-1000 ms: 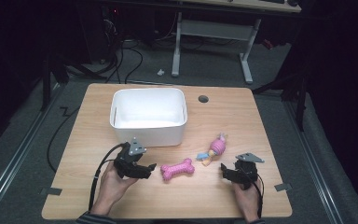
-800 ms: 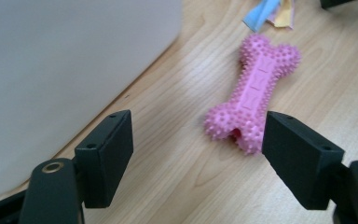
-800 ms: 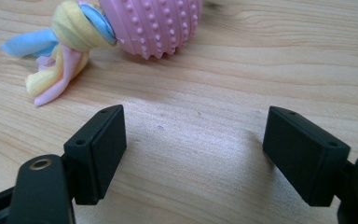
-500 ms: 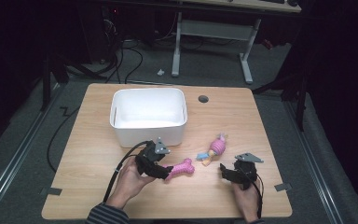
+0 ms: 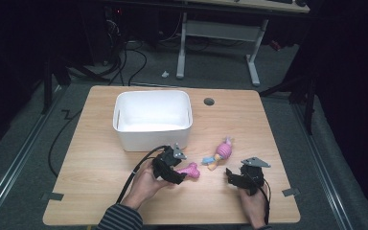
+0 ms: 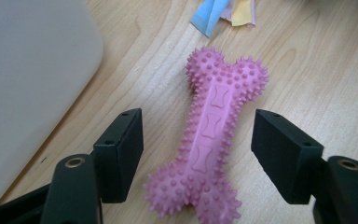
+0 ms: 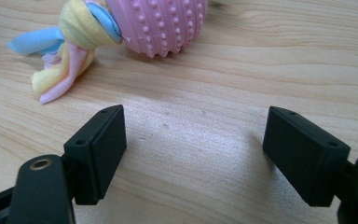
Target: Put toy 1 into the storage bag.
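The left gripper [image 5: 181, 173] hides half the pink bone [image 5: 191, 170].

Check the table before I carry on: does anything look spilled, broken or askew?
Nothing stands out. The pink bone toy lies flat and intact, the ball toy beside it, and the white bin sits upright.

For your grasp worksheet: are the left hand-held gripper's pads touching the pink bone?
Apart. The left gripper view shows bare table between each pad and the pink bone.

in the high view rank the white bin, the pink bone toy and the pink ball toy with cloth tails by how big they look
1. white bin, by far the largest.
2. and 3. pink ball toy and pink bone toy: look alike, and the left gripper covers part of the bone, so no ranking.
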`<state>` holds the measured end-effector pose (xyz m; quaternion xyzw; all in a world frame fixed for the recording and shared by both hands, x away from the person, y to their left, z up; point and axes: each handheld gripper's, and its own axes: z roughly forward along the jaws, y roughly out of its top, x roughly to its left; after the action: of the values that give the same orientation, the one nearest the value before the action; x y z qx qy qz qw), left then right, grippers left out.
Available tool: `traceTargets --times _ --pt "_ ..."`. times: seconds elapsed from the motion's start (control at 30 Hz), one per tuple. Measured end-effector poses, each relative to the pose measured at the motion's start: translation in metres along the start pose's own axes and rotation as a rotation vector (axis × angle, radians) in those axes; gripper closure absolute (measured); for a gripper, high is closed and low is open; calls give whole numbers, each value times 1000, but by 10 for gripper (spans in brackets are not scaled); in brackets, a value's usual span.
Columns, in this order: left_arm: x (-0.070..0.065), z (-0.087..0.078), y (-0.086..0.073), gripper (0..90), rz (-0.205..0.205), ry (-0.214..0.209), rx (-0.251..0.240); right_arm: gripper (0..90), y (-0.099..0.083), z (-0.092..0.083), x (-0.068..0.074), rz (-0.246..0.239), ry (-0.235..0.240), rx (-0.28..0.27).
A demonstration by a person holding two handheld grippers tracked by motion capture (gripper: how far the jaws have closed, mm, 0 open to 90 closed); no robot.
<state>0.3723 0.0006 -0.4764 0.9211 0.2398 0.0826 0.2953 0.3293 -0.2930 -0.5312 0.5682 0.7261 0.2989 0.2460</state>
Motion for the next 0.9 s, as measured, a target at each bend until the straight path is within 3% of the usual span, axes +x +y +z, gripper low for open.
traceTargets --times 0.33,0.9 --pt "-4 19 5 402 31 -17 36 213 0 0 0 -1 0 0" --pt "-3 32 4 445 55 -34 93 213 0 0 0 -6 6 1"
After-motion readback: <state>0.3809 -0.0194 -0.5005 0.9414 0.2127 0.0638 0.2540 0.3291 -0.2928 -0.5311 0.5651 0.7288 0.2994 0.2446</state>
